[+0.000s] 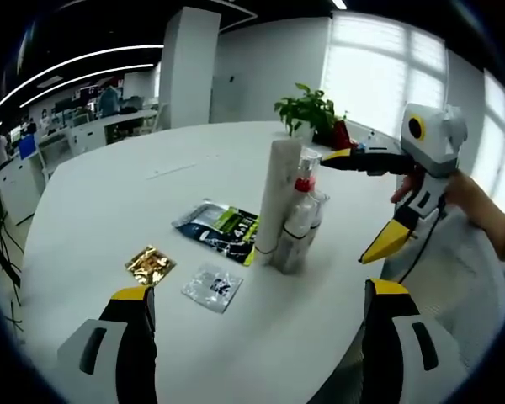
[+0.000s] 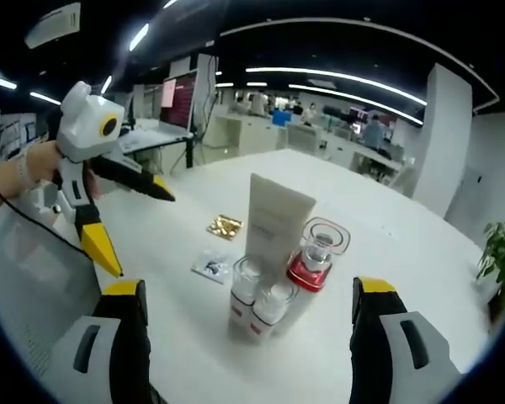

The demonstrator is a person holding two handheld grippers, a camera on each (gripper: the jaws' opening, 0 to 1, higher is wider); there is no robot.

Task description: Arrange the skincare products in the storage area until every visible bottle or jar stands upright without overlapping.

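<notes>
Three flat sachets — dark [image 1: 219,229], gold [image 1: 150,265], clear [image 1: 212,288] — lie beside the upright bottles [image 1: 296,223] and tube [image 1: 278,198] on the desk [image 1: 109,194]; both tongs, left [image 1: 261,307] and right [image 2: 244,303], gape apart, holding nothing.

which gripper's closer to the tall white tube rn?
Right, marginally. The right gripper is open beside the tall white tube; the left gripper is open, apart on its other side.

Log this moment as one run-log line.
left hand-held gripper: open, empty | right hand-held gripper: open, empty | tube, bottles: upright, clustered on table | sachets: flat beside cluster
</notes>
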